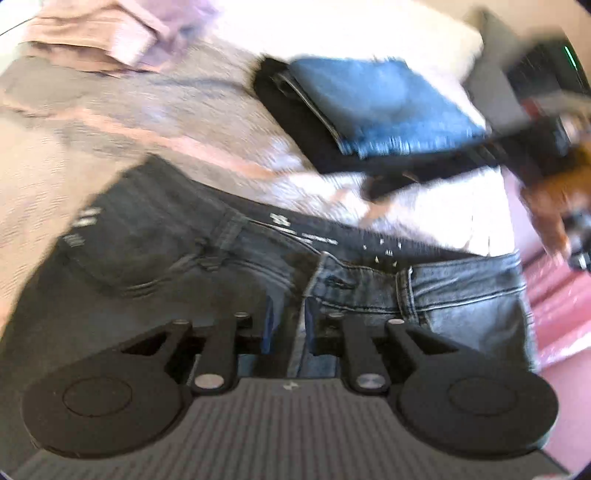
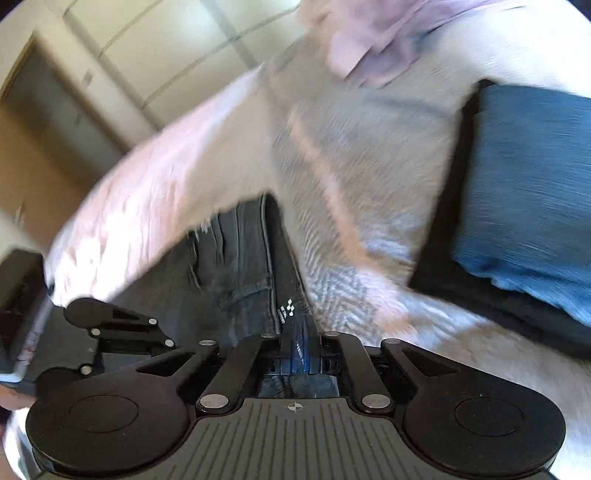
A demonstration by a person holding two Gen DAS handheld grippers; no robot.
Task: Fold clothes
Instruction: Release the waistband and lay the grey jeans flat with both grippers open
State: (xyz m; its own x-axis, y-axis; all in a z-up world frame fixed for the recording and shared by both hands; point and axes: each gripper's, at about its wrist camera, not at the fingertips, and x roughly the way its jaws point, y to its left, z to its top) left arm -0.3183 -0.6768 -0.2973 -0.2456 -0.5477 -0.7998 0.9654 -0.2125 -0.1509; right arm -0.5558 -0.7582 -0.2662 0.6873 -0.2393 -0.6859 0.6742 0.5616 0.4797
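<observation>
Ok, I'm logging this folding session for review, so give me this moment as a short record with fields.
surface: bed with pale patterned cover
garment in work: grey jeans, spread on the bed, waistband toward both grippers
left gripper: nearly closed, waistband fabric between its fingers
right gripper: shut on the jeans' edge
folded stack: blue jeans on top of a black garment
still unfolded: pink and lilac clothes at the far side
image quality: motion blur

We are in a home bedroom: ahead of the tool spreads a pale woven bedspread (image 1: 207,110) carrying a folded stack of jeans (image 1: 380,107) and pink laundry (image 1: 110,33), while tall cream wardrobe doors (image 2: 155,55) stand beyond the bed's edge.
</observation>
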